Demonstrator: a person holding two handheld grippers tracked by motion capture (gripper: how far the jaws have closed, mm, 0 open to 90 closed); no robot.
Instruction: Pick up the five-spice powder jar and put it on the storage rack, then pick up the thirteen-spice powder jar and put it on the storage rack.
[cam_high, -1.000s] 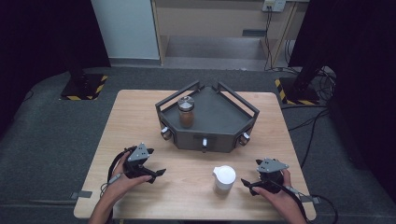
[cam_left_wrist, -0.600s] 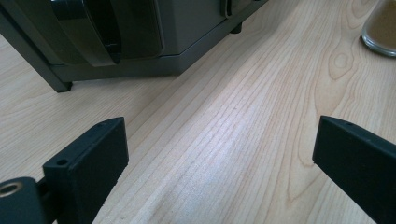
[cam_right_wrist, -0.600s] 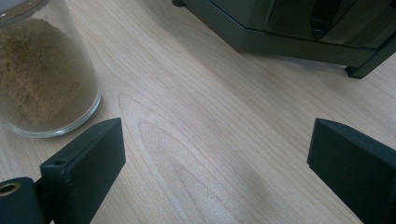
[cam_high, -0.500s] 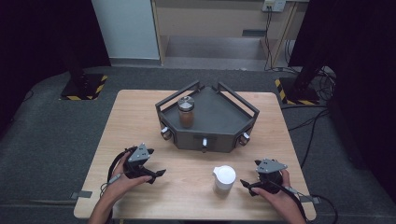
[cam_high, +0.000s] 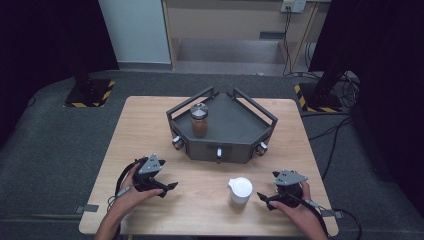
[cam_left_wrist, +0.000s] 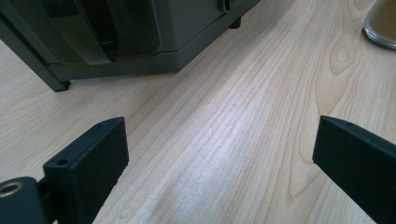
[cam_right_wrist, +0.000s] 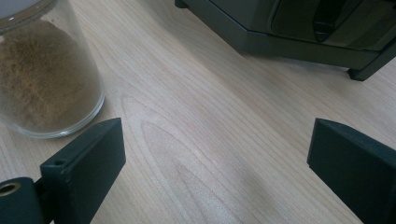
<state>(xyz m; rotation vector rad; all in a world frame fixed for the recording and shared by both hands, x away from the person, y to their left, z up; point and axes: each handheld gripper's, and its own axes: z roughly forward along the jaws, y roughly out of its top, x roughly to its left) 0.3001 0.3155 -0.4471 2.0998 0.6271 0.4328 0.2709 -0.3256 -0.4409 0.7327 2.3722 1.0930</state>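
- My right gripper (cam_high: 266, 199) rests low right on the surface (cam_high: 200, 210), jaws spread and empty, aimed at the white-lidded jar (cam_high: 239, 192) just beside it, bottom centre
- My left gripper (cam_high: 167, 188), low left, jaws likewise spread, waits clear of the grey tray (cam_high: 225, 145)

No words, brand names or numbers can be read on anything here. The jar (cam_high: 199, 119) in the grey tray (cam_high: 235, 125) may carry a label, but it is too small to tell.
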